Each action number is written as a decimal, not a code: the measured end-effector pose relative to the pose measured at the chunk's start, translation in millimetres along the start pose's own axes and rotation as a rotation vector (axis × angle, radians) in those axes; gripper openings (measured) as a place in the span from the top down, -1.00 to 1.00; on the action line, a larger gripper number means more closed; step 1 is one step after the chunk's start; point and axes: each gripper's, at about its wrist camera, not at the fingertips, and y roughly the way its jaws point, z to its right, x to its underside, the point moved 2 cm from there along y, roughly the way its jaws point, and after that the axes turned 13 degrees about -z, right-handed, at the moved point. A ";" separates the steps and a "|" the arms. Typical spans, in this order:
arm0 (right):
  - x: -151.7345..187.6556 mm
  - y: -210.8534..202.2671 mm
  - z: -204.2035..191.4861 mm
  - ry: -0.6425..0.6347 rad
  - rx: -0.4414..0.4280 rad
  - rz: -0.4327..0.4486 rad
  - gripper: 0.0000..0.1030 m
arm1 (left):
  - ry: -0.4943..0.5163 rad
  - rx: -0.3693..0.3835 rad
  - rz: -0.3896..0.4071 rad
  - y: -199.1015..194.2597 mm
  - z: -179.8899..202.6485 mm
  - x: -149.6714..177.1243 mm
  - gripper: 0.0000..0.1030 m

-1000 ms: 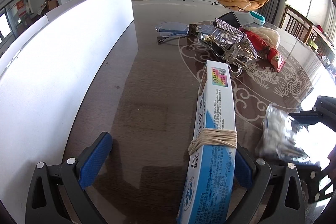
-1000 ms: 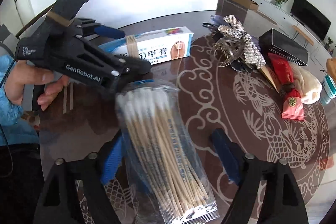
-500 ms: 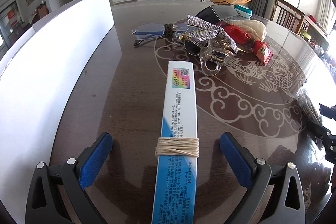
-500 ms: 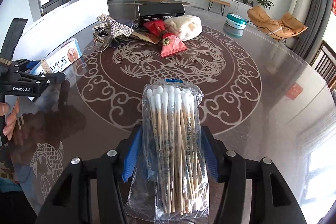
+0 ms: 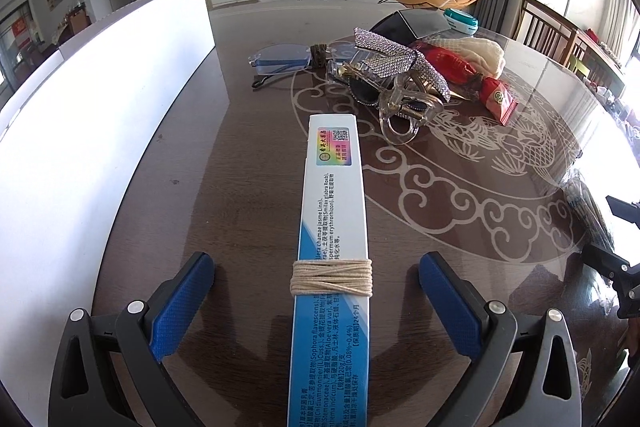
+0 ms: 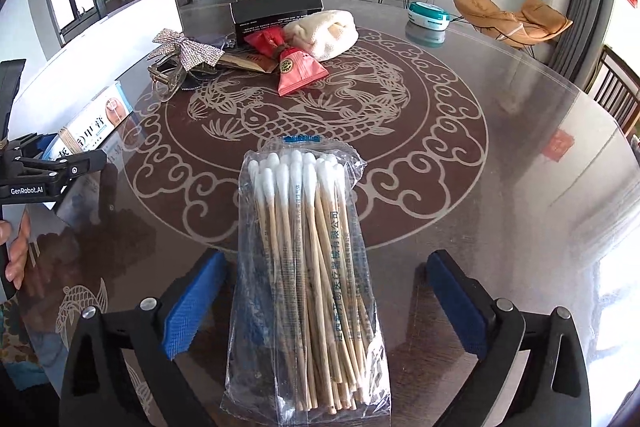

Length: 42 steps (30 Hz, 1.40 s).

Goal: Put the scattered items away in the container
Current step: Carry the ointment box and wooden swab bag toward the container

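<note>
A long blue-and-white carton wrapped with tan cord lies on the dark table between the fingers of my left gripper, which is open with neither pad touching it. A clear bag of cotton swabs lies on the table between the fingers of my right gripper. Its jaws are opening and both blue pads stand well off the bag. The white container runs along the table's left side. From the right wrist, the left gripper shows at the left edge with the carton.
A pile sits mid-table: rhinestone bow clip, clear hair claw, glasses, red sachet, cream pouch, black box. A teal case lies farther back. A hand grips the left tool.
My right gripper swung away from the left one, settled over the table's front and let its jaws spread off the swab bag. The carton went from beside the left gripper's right finger to midway between both.
</note>
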 end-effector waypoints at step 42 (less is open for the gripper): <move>-103.1 -122.9 -172.4 -0.132 -0.409 0.097 0.34 | -0.183 0.037 0.190 -183.8 -171.1 45.5 0.51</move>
